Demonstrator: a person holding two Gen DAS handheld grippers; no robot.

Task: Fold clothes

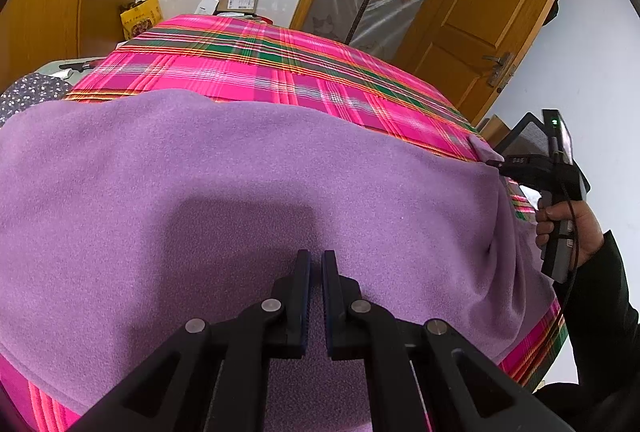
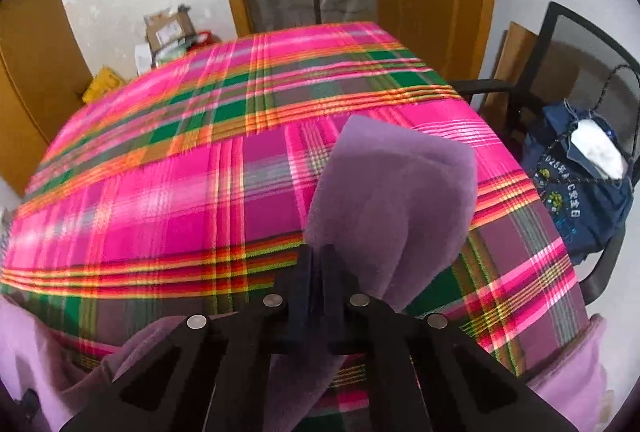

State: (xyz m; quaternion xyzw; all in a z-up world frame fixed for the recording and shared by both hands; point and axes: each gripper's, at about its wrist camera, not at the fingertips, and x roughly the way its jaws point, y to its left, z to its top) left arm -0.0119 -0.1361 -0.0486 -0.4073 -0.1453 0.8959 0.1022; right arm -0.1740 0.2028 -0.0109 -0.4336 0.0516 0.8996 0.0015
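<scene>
Purple fleece garment (image 1: 248, 200): spread over the near part of the plaid-covered table (image 1: 280, 68), its right edge hanging off. My right gripper (image 2: 318, 260) pinches a raised corner of it; my left gripper (image 1: 316, 264) hovers above the fleece, fingers nearly together, gripping nothing. No finished fold visible; folding remains.

Both wrist cams low, close, facing fwd over plaid table (image 1: 280, 72), shared: purple fleece (image 2: 392, 200), far doorway.
</scene>
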